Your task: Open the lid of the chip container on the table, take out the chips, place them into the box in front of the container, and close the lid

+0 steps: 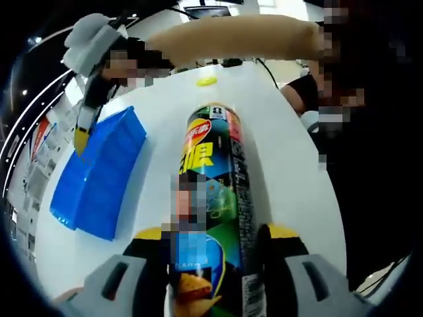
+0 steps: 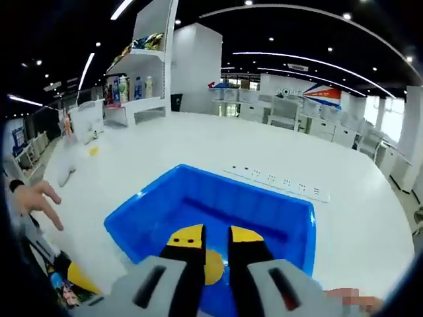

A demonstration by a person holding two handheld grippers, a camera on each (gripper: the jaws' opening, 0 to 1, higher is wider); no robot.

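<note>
**Chip going into the box**

On the white bench (image 2: 370,191) the blue box (image 2: 277,211) lies below the right hand-held gripper (image 2: 215,238), nearly closed on a chip (image 2: 213,267). Best released low over the box. The left hand-held gripper (image 1: 211,241) clamps the chip container (image 1: 215,198); its yellow lid (image 1: 207,81) lies beyond.

Tall cylindrical chip container w/ printed label (image 1: 213,211) is lying between the left gripper (image 1: 213,264) jaws, over the white desk (image 1: 284,178). Blue rectangular plastic box (image 1: 99,175) is sitting on the desk to the container's left in the left gripper view; small yellow round lid (image 1: 207,81) is lying on the desk beyond the container's far end. In the right gripper view, the right gripper (image 2: 210,254) is hanging over the box (image 2: 264,205), a round yellow chip (image 2: 213,267) sitting btwn its jaws. White power strip (image 2: 277,183) is lying on the desk just behind the box.
</note>
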